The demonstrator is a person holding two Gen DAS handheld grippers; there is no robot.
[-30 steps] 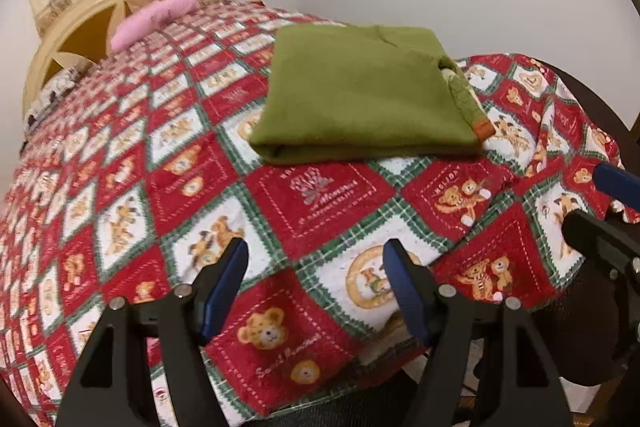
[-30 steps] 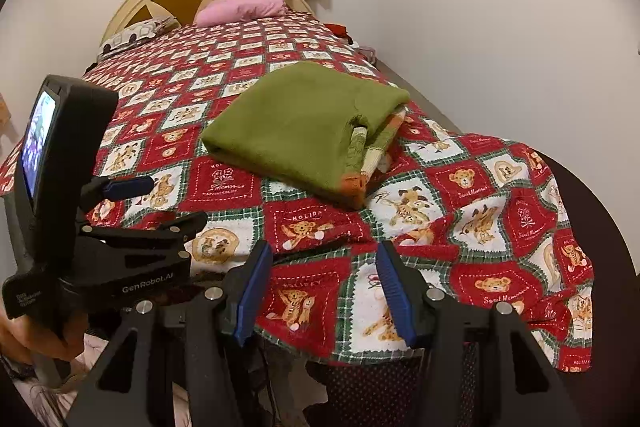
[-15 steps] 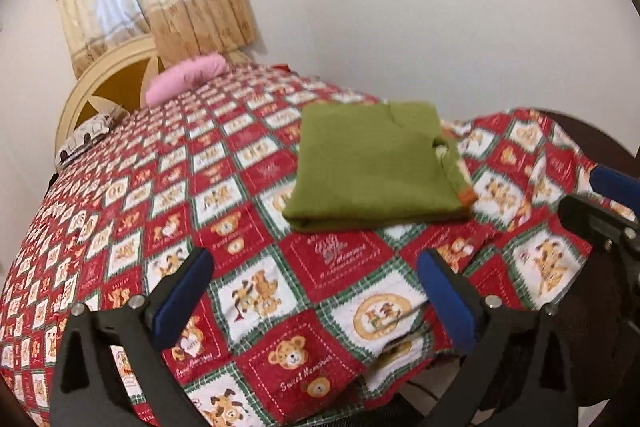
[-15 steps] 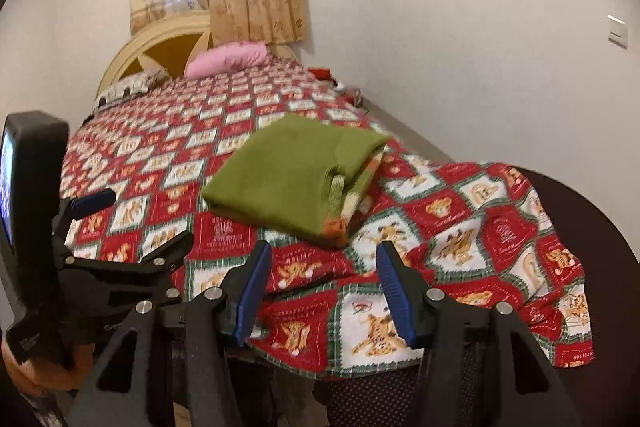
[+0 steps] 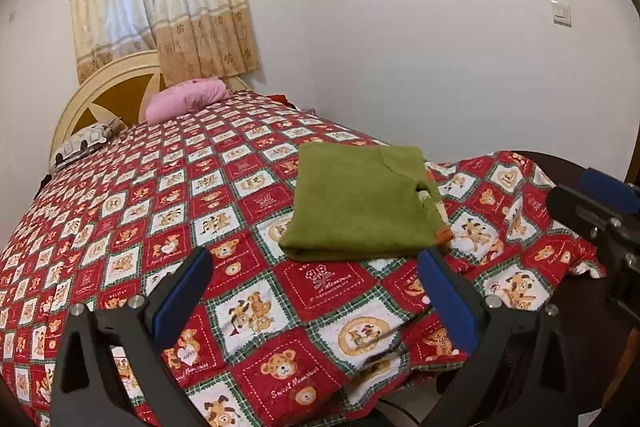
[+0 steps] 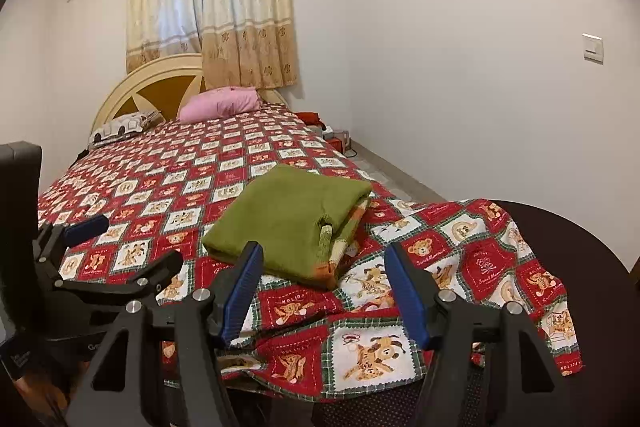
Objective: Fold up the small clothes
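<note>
Left wrist view: the left gripper (image 5: 316,291) hangs level above the near end of the bed (image 5: 120,211), jaws spread wide and holding nothing, its blue pads apart from the folded green garment (image 5: 360,207) that lies flat on the bedspread just ahead. The right gripper (image 6: 324,287) sits beside it, also above the near edge, jaws spread and empty, with the same garment (image 6: 288,219) ahead between its tips. Squares of the teddy-bear bedspread (image 5: 296,383) read "Sweet Memories" and "Holiday"; a pink pillow (image 5: 186,99) rests by the headboard
</note>
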